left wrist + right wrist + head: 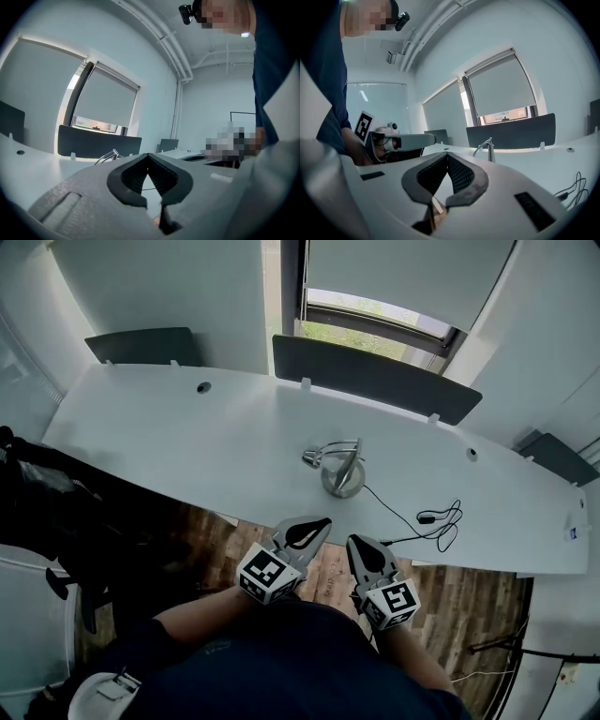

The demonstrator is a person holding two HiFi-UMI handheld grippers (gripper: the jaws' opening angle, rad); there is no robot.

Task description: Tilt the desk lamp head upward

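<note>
A small silver desk lamp (341, 472) stands on the long white desk (187, 442), its round base near the front edge and its head (312, 458) pointing left and low. Both grippers hover side by side over the floor just short of the desk edge, in front of the lamp. My left gripper (324, 521) is shut with nothing in it, and my right gripper (354, 541) is also shut and empty. In the left gripper view the lamp's arm (107, 156) peeks over the closed jaws. The right gripper view shows the lamp (488, 146) ahead and the left gripper (401, 141) beside it.
A black cable (433, 518) with a switch runs from the lamp base to the right across the desk. Dark divider panels (375, 376) line the desk's far edge under a window. A black chair (56, 512) stands at the left on the wood floor (328, 579).
</note>
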